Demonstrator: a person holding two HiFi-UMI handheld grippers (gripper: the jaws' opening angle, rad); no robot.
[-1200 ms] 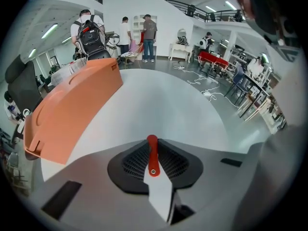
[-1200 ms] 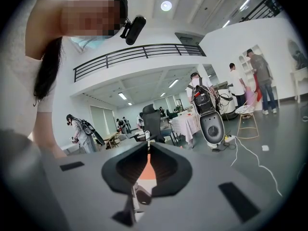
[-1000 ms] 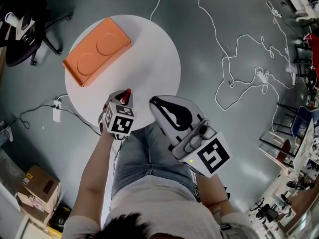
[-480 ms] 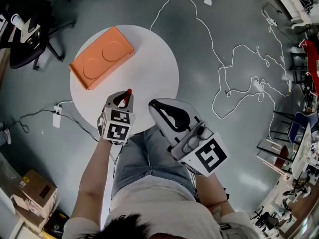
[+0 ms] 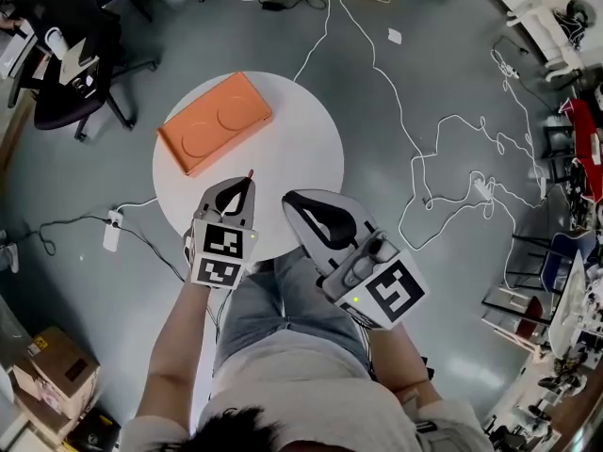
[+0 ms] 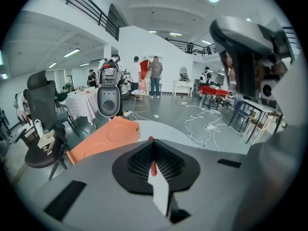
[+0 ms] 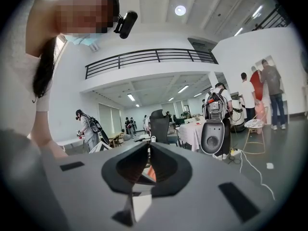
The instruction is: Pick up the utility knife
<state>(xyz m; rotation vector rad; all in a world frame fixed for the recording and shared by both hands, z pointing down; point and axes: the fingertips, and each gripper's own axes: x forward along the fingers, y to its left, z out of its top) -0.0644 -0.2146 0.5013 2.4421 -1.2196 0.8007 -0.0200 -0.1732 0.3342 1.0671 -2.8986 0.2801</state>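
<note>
The utility knife is held in my left gripper point(image 5: 247, 182); only its red tip point(image 5: 251, 173) pokes out past the shut jaws, over the near part of the round white table point(image 5: 301, 149). In the left gripper view the knife's red body point(image 6: 153, 168) shows in the slit between the jaws of the left gripper point(image 6: 152, 146). My right gripper point(image 5: 294, 199) hovers at the table's near edge, just right of the left one. In the right gripper view its jaws point(image 7: 149, 150) are shut with nothing in them.
An orange flat box point(image 5: 215, 122) lies on the far left of the table. A black office chair point(image 5: 71, 73) stands to the left. White cables point(image 5: 443, 158) trail over the grey floor at right. Cardboard boxes point(image 5: 42, 375) sit at lower left.
The head view has shifted, so the table sits lower in the picture. My left gripper, still shut on the knife, now reaches further over the table. The right gripper has barely moved.
</note>
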